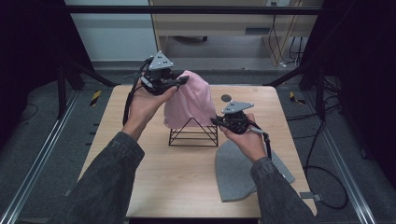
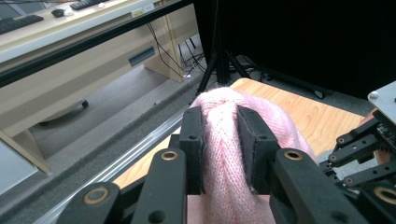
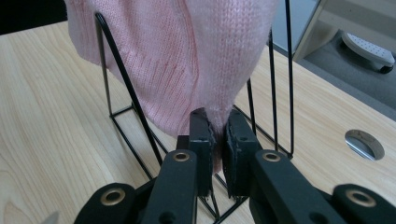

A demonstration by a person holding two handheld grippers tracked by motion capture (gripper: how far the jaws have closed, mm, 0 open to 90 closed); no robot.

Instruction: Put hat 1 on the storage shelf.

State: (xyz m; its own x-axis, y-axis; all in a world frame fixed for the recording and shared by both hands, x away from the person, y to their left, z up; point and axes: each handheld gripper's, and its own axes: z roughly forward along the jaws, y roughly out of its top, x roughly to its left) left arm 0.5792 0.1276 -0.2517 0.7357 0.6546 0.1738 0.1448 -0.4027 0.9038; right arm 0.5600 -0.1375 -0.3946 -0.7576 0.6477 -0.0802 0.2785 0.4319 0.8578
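A pink knit hat (image 1: 191,102) hangs over a black wire triangular stand (image 1: 194,133) at the middle of the wooden table (image 1: 154,177). My left gripper (image 1: 180,81) is shut on the hat's top; in the left gripper view the pink knit (image 2: 222,126) is pinched between both pads. My right gripper (image 1: 217,122) is shut on the hat's lower right edge; in the right gripper view the hem (image 3: 217,119) sits between the pads, in front of the stand's wires (image 3: 126,88). A grey knit hat (image 1: 238,170) lies flat on the table under my right forearm.
The table has a round cable hole (image 1: 226,98) behind the right gripper, also the hole (image 3: 364,143) in the right gripper view. Black frame bars (image 1: 187,9) and dark curtains surround the table. A pale desk (image 2: 70,56) stands beyond the far edge.
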